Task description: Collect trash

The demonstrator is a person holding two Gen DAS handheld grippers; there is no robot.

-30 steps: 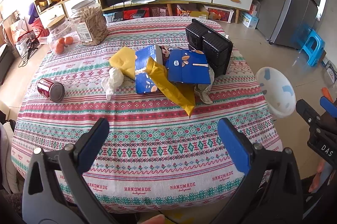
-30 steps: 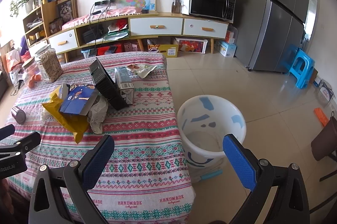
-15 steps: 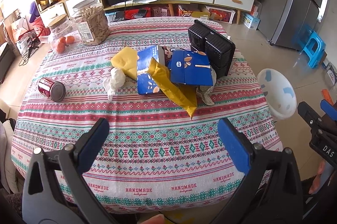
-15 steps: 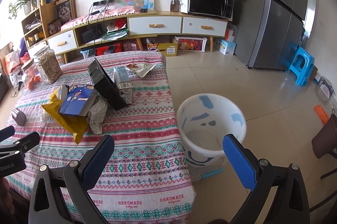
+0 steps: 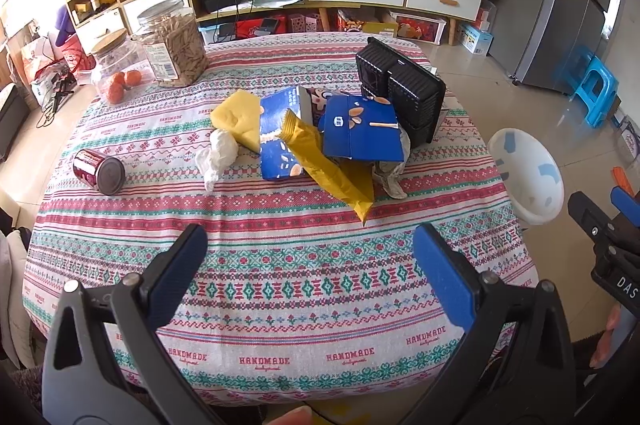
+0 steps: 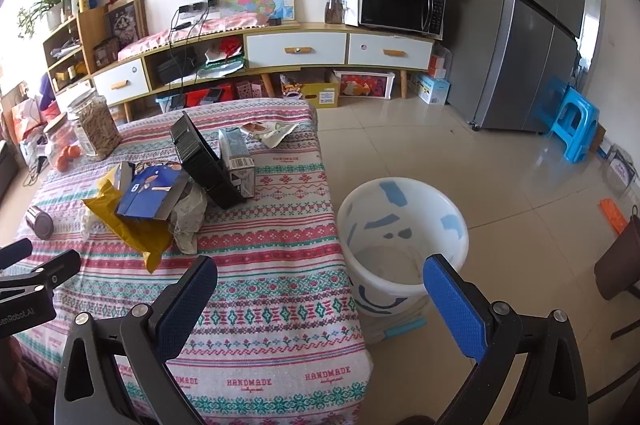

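Observation:
A heap of trash lies mid-table: a yellow snack bag, blue cartons, a yellow sponge-like wedge, crumpled white paper, a black plastic tray and a red can on its side at the left. The heap also shows in the right wrist view. A white bin stands on the floor right of the table; it shows in the left wrist view. My left gripper is open and empty over the table's near edge. My right gripper is open and empty, between table corner and bin.
The table has a patterned cloth. Two glass jars stand at its far left. A milk carton and a wrapper lie behind the black tray. A low cabinet, a fridge and a blue stool are beyond.
Both views have shifted only slightly; the left gripper has drifted a little back and up from the table. Nothing was taken hold of or moved.

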